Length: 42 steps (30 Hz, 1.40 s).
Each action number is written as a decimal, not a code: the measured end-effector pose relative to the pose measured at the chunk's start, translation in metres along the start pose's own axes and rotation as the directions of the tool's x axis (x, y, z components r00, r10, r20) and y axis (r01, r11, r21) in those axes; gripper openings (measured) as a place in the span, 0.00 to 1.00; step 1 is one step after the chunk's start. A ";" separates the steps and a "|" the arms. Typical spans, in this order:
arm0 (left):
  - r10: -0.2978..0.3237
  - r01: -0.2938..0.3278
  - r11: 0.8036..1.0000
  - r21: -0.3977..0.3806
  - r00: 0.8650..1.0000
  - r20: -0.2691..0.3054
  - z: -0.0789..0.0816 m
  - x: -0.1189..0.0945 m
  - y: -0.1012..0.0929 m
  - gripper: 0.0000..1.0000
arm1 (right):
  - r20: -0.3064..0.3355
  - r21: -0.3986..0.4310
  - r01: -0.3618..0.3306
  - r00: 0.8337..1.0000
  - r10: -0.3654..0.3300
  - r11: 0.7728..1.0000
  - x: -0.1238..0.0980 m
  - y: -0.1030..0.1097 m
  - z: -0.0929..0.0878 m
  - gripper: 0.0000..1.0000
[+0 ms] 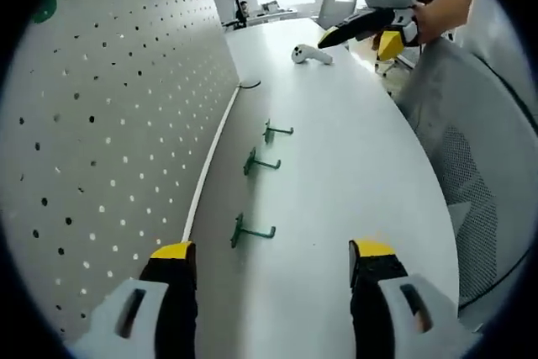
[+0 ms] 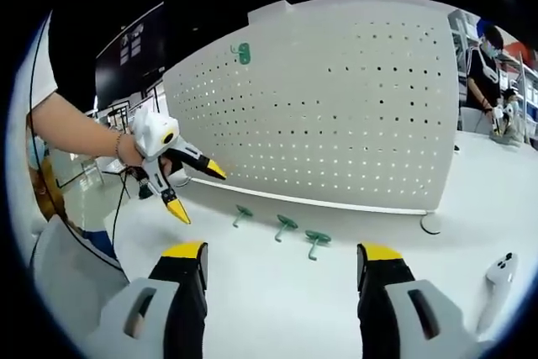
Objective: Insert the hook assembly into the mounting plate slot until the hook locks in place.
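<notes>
Evidently nothing is grasped yet: left gripper (image 1: 273, 262) and right gripper (image 2: 282, 266), jaws spread empty, face three green hooks (image 1: 252, 231) lying beside the pegboard (image 1: 118, 124), ready for picking.

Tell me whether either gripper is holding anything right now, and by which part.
Nothing is held. The left gripper and the right gripper are both open and empty, and the three green hooks lie untouched on the white table beside the pegboard.
</notes>
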<state>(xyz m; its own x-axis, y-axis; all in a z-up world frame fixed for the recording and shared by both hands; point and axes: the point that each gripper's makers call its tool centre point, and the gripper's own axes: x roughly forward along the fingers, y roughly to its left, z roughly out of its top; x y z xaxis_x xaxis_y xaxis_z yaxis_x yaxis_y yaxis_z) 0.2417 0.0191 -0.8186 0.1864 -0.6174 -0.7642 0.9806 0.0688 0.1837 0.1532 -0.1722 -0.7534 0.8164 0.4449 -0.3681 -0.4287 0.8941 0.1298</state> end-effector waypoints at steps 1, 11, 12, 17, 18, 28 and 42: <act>-0.009 0.009 1.000 0.003 1.000 -0.008 -0.001 0.002 0.000 0.76 | 0.003 0.002 0.002 1.000 -0.002 1.000 0.000 -0.001 0.001 0.70; -0.039 0.041 0.999 0.031 0.998 -0.044 -0.004 0.019 0.001 0.75 | -0.008 0.000 0.004 1.000 -0.004 1.000 0.000 0.000 -0.002 0.70; -0.045 0.046 0.998 0.031 0.998 -0.050 -0.005 0.020 0.001 0.75 | -0.008 0.000 0.004 1.000 -0.004 1.000 0.000 0.000 -0.002 0.70; -0.062 0.066 0.997 0.050 0.996 -0.064 -0.004 0.027 0.000 0.76 | -0.014 -0.002 -0.005 1.000 0.005 1.000 0.001 0.003 -0.003 0.72; -0.072 0.076 0.996 0.056 0.995 -0.069 -0.005 0.029 -0.001 0.76 | -0.020 -0.019 -0.008 1.000 0.008 1.000 0.001 0.005 -0.003 0.72; -0.114 0.126 0.988 0.084 0.985 -0.131 -0.017 0.041 0.003 0.76 | -0.026 -0.033 -0.021 0.999 0.021 0.999 0.002 0.008 -0.004 0.71; -0.179 0.198 0.976 0.093 0.967 -0.180 -0.026 0.059 0.006 0.74 | -0.020 -0.028 -0.029 0.999 0.029 0.999 0.002 0.011 -0.002 0.70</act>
<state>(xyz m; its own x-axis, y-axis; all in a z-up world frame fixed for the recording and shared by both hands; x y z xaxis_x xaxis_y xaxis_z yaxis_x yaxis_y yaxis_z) 0.2600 0.0034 -0.8786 0.0159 -0.4685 -0.8833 0.9881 -0.1277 0.0855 0.1491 -0.1619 -0.7547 0.7960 0.4693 -0.3822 -0.4631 0.8789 0.1147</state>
